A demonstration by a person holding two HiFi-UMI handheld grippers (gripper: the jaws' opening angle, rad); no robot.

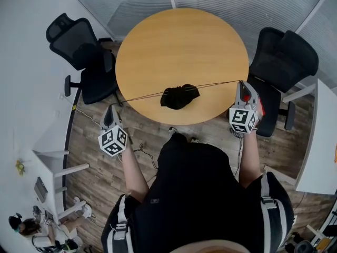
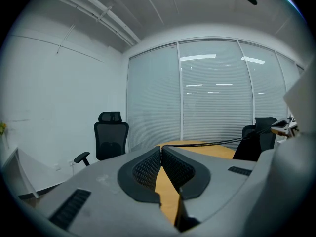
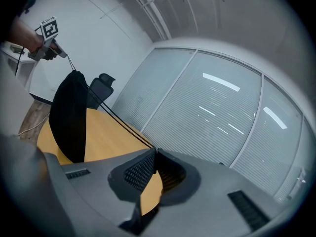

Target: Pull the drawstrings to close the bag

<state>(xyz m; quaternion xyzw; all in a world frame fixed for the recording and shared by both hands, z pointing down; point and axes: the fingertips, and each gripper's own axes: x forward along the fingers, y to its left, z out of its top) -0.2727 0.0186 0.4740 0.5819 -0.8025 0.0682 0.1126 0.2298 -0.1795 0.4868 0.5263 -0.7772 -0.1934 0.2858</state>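
A small black drawstring bag (image 1: 179,96) is bunched up over the near part of the round wooden table (image 1: 179,41). Its thin drawstrings (image 1: 142,96) stretch taut in a nearly straight line to both sides. My left gripper (image 1: 111,107) is off the table's left edge, jaws shut on the cord end (image 2: 161,148). My right gripper (image 1: 241,83) is at the table's right edge, shut on the other cord end (image 3: 154,150). In the right gripper view the bag (image 3: 69,115) hangs dark from the cords, with the left gripper (image 3: 49,47) beyond it.
Black office chairs stand at the table's left (image 1: 84,51) and right (image 1: 281,62). A white desk (image 1: 318,141) is at the far right and white furniture (image 1: 50,162) at the left. Glass walls with blinds (image 2: 212,93) lie behind.
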